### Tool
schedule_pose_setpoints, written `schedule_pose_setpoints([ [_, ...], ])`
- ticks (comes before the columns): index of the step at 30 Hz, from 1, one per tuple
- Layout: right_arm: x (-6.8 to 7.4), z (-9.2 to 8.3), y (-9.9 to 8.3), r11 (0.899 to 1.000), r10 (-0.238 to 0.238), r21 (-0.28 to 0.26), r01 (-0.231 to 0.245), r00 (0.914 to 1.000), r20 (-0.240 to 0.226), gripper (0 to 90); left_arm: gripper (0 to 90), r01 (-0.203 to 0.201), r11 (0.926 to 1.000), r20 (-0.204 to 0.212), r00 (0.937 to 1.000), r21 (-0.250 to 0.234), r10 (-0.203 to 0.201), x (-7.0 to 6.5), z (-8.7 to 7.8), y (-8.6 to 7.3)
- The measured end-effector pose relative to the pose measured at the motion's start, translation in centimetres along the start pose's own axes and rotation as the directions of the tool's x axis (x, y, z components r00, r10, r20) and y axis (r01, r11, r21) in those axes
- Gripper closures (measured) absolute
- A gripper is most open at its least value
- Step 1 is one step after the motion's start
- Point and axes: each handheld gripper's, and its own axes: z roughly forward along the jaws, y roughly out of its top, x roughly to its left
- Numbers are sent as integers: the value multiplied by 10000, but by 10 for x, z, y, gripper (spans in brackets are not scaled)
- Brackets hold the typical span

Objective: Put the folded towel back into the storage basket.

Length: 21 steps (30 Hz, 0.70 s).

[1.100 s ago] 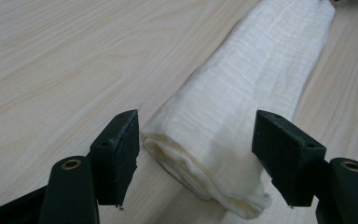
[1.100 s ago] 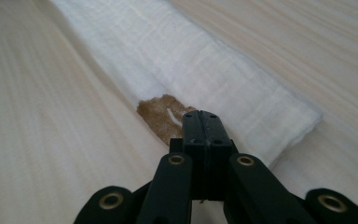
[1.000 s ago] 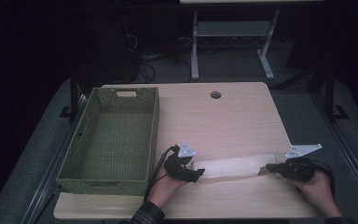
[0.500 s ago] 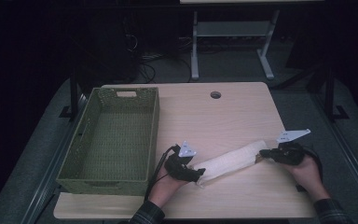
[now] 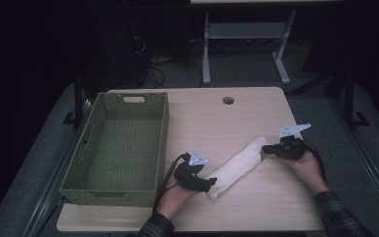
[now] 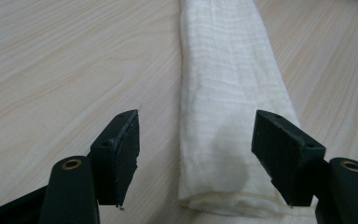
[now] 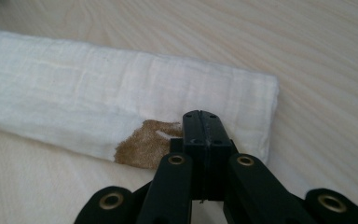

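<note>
A long folded white cloth (image 5: 237,165) lies slantwise on the wooden table (image 5: 217,123). My left gripper (image 5: 211,183) is at the cloth's near left end. In the left gripper view that end of the cloth (image 6: 223,93) lies between the jaws of the left gripper (image 6: 196,154), which stand wide open; the left pad is clear of the fabric. My right gripper (image 5: 265,148) is at the far right end. In the right gripper view the right gripper (image 7: 200,116) is shut on the edge of the cloth (image 7: 98,102), beside a brown stain (image 7: 144,144).
A green woven basket (image 5: 164,138) with nothing in it stands at the table's left side, close to my left hand. A round cable hole (image 5: 228,100) sits near the far edge. Dark floor and a desk frame lie beyond.
My right gripper has moved away from me and leftward, carrying the cloth's right end with it. The cloth has swung from nearly crosswise to a diagonal. The left gripper has stayed put.
</note>
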Motion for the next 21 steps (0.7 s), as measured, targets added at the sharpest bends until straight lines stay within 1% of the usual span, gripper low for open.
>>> schedule_pose_setpoints([
  [1,-2,2,1,9999,-92,-85,91,10000,-17,899,335,2,10000,25,10000,-5,-2,0,0,0],
  [2,-3,4,2,9999,-26,-99,25,10000,-37,898,338,31,10000,43,10000,-7,-31,-1,1,0],
  [7,-2,11,10,9998,-186,-1,186,9998,47,898,379,-78,10000,84,9999,-57,78,0,4,6],
  [9,-3,15,13,9999,-151,-77,151,9999,8,898,392,-80,9999,38,10000,-122,80,0,6,8],
  [12,-4,21,19,9999,-69,-102,69,10000,-21,898,398,-38,10000,18,10000,-87,38,2,8,10],
  [13,-5,24,21,9998,-166,-105,165,9998,-54,898,398,-9,10000,10,10000,-86,9,2,9,10],
  [15,-6,29,26,9996,-214,-170,212,9997,-121,898,399,-39,10000,-1,10000,-37,39,3,8,10],
  [18,-7,35,31,9997,-110,-204,106,9997,-207,896,402,-5,10000,-56,10000,-67,5,4,8,9],
  [21,-7,33,31,9994,-153,-326,144,9995,-264,783,425,28,9999,-92,10000,-147,-29,4,7,10],
])
